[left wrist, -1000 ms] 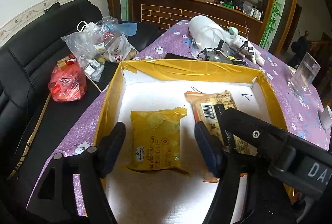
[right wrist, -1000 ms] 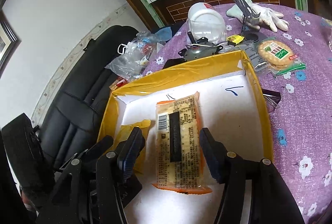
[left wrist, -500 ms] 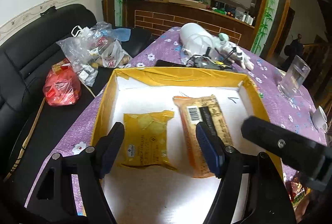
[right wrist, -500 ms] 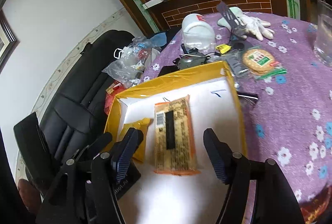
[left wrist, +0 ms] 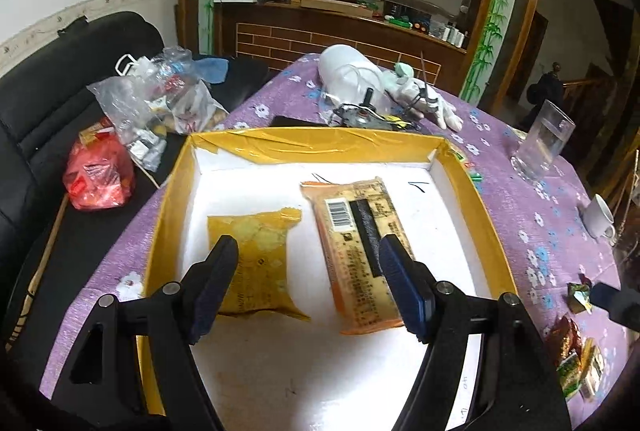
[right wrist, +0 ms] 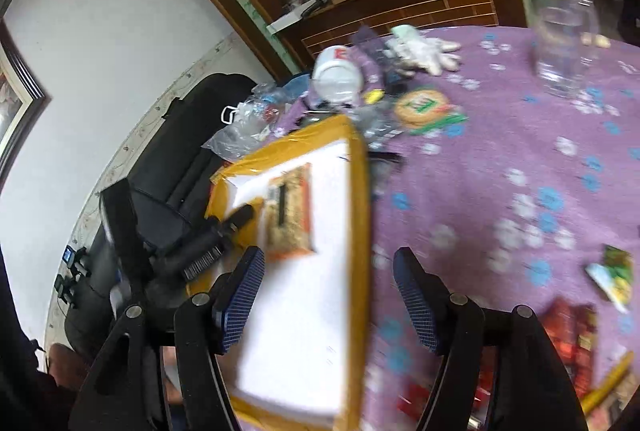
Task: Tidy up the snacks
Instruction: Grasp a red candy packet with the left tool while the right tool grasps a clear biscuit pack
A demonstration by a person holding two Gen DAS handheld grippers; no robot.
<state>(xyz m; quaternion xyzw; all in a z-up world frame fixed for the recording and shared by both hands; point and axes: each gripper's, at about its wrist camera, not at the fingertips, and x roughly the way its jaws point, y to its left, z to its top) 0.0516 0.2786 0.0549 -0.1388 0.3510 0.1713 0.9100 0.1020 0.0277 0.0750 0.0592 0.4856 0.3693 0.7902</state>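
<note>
Yellow-rimmed tray (left wrist: pixel 472 187) is the landmark, sitting on the purple flowered bench (left wrist: pixel 560 231). Inside the tray: yellow cracker pack (left wrist: pixel 260 243) on its left half, long orange snack pack (left wrist: pixel 360 231) beside it toward the middle, barcode side up, both flat on the white floor, not touching. Left tool (left wrist: pixel 308 283) hovers over the tray's near part, jaws wide, nothing between them. Right tool (right wrist: pixel 328 299) sits above the tray's right rim, view blurred, jaws apart and just been opening, empty. Right of the tray on the bench: loose small snack packs (right wrist: pixel 576 327), round green-label cracker pack (right wrist: pixel 424 107), drinking glass (left wrist: pixel 544 143), white cup (left wrist: pixel 598 217). Behind the tray: white gloves (left wrist: pixel 420 99). Left of the tray, on the black sofa: red bag (left wrist: pixel 98 177), clear plastic bags (left wrist: pixel 160 103).
</note>
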